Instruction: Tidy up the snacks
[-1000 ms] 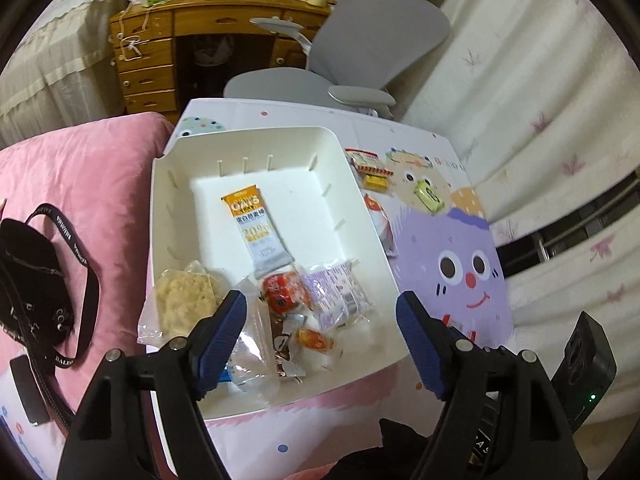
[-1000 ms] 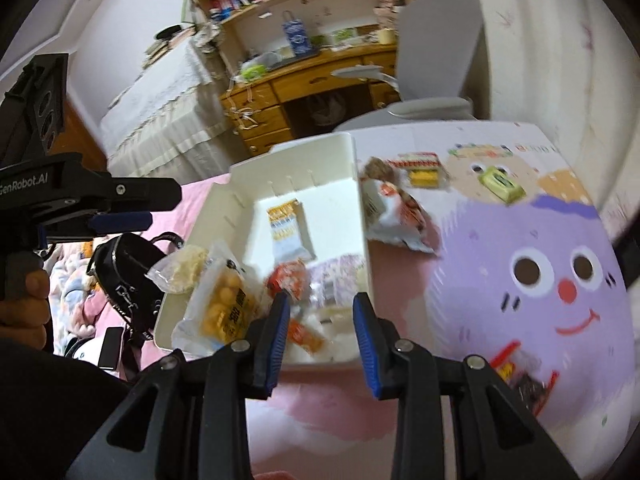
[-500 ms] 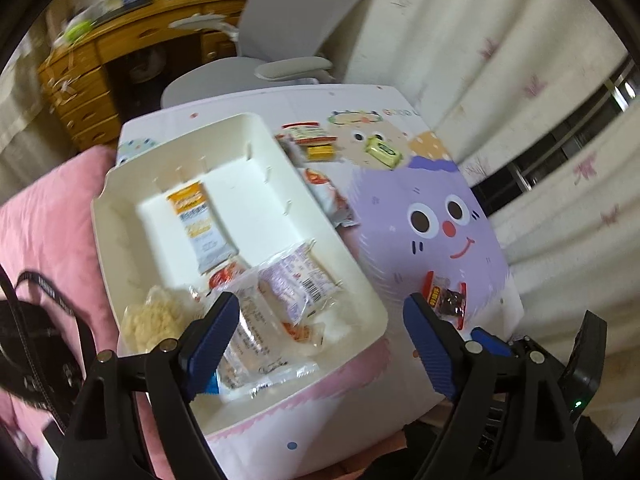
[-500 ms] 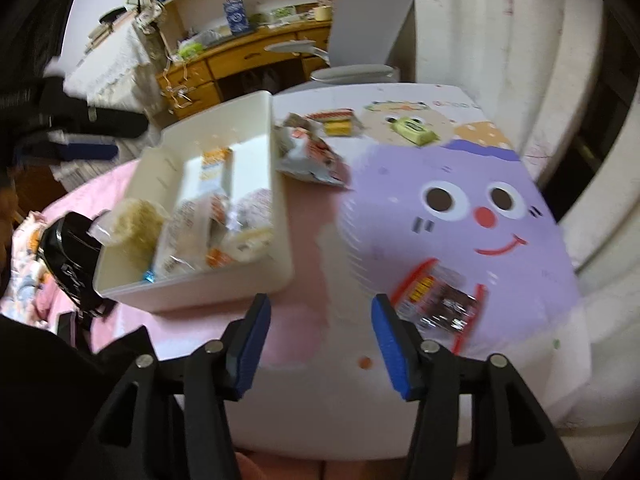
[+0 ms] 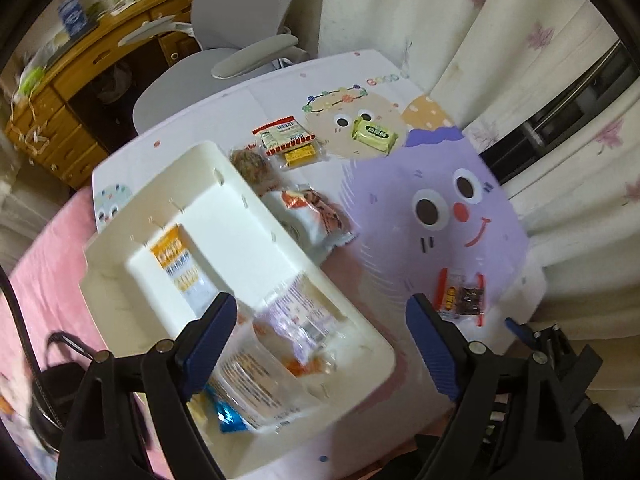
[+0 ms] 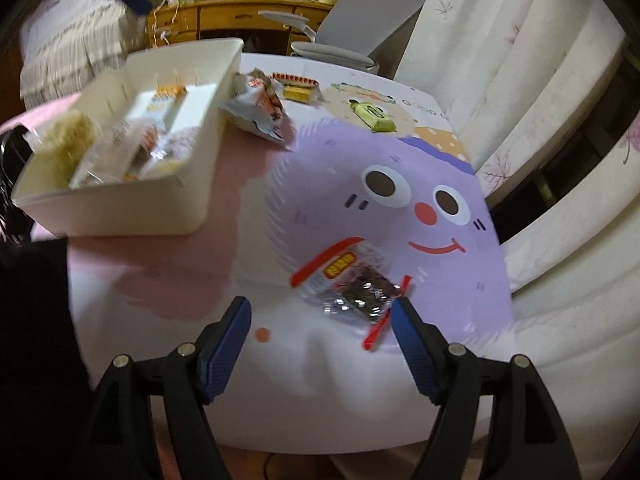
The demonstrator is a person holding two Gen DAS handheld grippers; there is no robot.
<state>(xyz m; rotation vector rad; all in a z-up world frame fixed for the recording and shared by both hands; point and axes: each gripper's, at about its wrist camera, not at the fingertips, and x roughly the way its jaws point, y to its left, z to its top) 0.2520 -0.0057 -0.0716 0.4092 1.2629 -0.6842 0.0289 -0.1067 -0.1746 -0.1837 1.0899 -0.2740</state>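
Snacks fill my white bin. Right claw is opening above the tabletop, red-edged packet just ahead, untouched. Left claw, also opening, hovers empty over the bin.

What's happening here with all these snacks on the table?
A person with a gripper in each hand is sorting snacks into a white bin. Several packets already lie inside. The right gripper is opening, empty, just short of a red-edged packet on the table. The left gripper hovers empty over the bin, also opening.
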